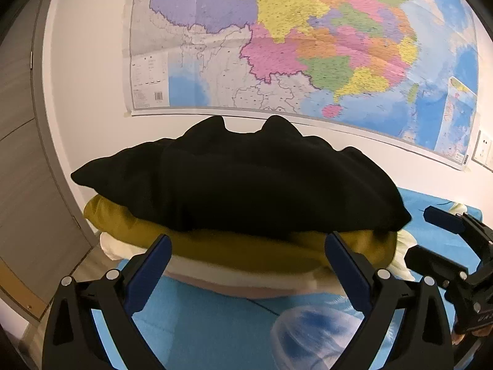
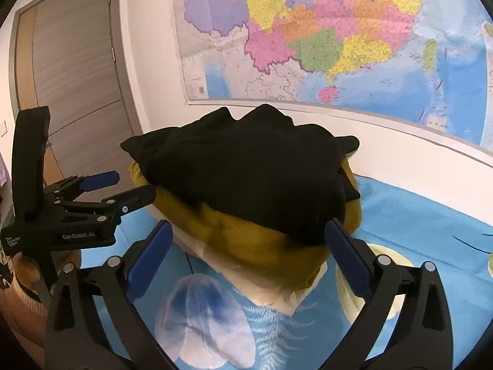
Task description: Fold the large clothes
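A folded black garment [image 1: 240, 182] is lying atop a mustard-yellow garment [image 1: 246, 252] and cream clothes. The left gripper [image 1: 248, 246] and right gripper [image 2: 248, 231] are both gaping wide, holding nothing, facing the stack.

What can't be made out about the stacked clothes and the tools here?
- Both views: what kind of garment the black garment is; its folds read as flat black.
- Both views: the pale bottom layer, mostly covered by the mustard garment.
- Left wrist view: the right tool, cut off by the frame edge.
- Wall map lettering: too small.
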Motion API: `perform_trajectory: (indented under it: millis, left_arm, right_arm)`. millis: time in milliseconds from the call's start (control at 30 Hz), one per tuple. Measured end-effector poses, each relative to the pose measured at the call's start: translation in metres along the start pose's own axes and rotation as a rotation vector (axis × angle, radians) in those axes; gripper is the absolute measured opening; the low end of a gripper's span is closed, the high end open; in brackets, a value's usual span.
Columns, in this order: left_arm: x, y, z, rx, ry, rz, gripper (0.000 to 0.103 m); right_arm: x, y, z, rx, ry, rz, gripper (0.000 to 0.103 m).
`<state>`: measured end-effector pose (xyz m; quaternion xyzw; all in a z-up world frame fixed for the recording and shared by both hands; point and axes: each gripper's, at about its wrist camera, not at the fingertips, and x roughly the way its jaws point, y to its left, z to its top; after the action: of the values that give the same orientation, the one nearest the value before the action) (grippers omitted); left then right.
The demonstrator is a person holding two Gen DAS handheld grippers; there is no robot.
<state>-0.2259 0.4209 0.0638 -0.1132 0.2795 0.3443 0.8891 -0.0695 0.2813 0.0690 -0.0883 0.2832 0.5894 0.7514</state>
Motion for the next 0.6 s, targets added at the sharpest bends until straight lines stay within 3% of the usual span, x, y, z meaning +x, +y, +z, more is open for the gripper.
perform_trajectory:
  millis: [600]
  left_arm:
    - [-0.035, -0.024, -0.031, -0.021, 0.000, 0.020, 0.096]
  right_arm:
    - [-0.040, 0.017, -0.036, -0.024, -0.008, -0.029, 0.097]
